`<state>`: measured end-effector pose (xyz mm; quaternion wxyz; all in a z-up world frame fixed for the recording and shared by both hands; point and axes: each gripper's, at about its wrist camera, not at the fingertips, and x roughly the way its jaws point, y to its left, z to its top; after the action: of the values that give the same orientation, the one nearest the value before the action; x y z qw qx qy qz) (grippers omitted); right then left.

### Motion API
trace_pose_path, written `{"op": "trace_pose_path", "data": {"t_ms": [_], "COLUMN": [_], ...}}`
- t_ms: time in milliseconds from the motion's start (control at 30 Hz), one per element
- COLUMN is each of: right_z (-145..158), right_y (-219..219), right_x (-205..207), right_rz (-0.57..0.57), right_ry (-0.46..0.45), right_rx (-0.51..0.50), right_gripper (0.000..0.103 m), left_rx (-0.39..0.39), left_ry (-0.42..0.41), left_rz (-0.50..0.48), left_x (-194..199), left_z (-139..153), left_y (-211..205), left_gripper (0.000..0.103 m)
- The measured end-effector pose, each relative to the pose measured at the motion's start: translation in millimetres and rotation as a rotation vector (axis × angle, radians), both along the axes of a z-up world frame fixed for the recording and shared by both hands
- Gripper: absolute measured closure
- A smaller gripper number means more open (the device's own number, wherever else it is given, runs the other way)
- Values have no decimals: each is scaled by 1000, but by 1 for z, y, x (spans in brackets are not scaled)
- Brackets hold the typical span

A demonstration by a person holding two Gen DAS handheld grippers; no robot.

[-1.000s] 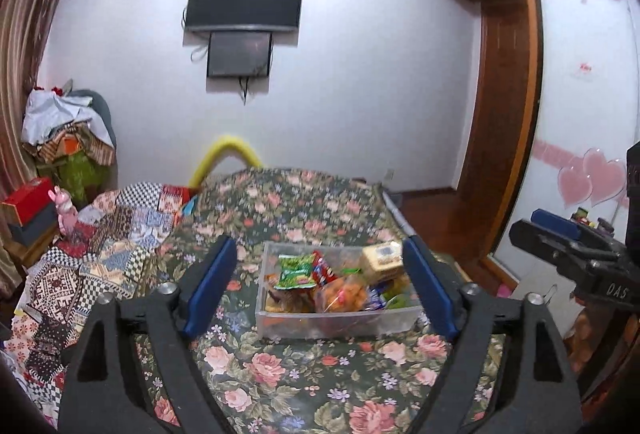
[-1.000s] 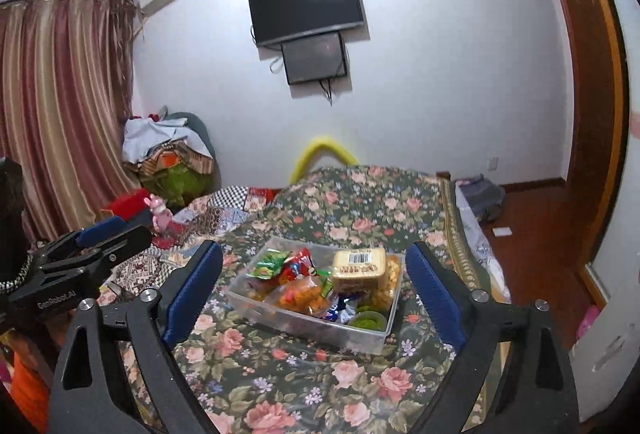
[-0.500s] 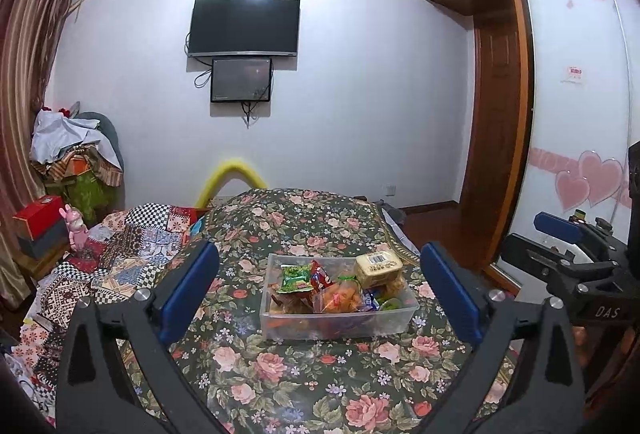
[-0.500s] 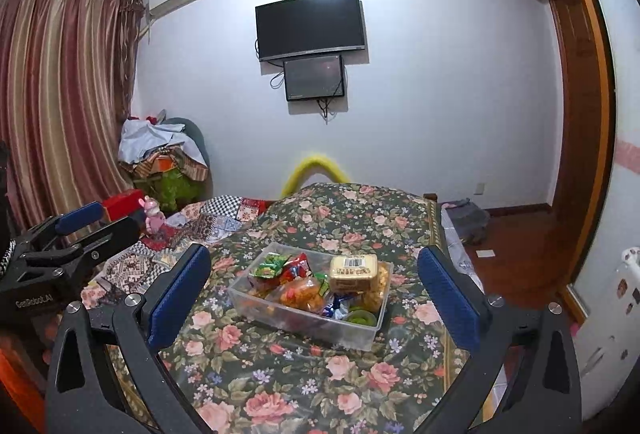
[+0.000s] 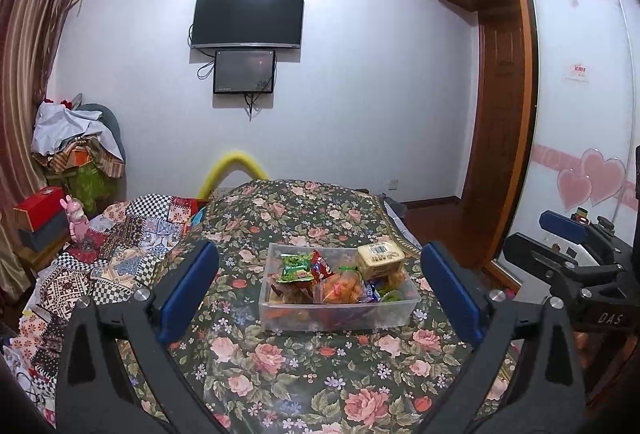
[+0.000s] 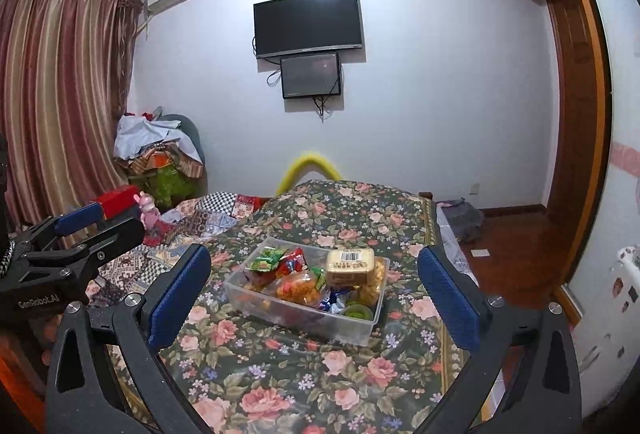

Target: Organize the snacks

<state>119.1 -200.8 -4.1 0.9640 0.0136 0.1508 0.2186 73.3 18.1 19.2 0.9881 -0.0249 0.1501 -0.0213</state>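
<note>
— How many bins were there?
— One clear bin point(image 5: 340, 314) on the floral table point(image 5: 304, 366), centred, far of both claws; inside sat one green packet point(image 5: 297, 267), one red packet point(image 5: 320, 268), one orange bag point(image 5: 340, 286) and one tan box point(image 5: 379, 257) at the far right.
— And the claws?
— Two; left gripper point(image 5: 320, 294) and right gripper point(image 6: 314, 292) both gaped wide, holding nothing.
</note>
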Motion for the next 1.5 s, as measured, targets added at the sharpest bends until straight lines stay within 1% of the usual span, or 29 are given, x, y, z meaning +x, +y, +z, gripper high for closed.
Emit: {"op": "trace_pose_path", "data": {"t_ms": [600, 1067, 1500], "right_z": [1, 2, 1], "right_y": [-1, -1, -2], "right_x": [1, 0, -1], "right_rz": [-26, -41, -45], "right_ry": [6, -6, -8], "right_rx": [3, -2, -2], "right_gripper": [0, 0, 0], "left_rx": [4, 8, -2], "left_ry": [10, 5, 8], "left_rz": [-1, -3, -12], "left_x": [1, 1, 2], "left_z": [-2, -3, -3], "left_y": [0, -1, 0], "left_gripper": [1, 1, 0]}}
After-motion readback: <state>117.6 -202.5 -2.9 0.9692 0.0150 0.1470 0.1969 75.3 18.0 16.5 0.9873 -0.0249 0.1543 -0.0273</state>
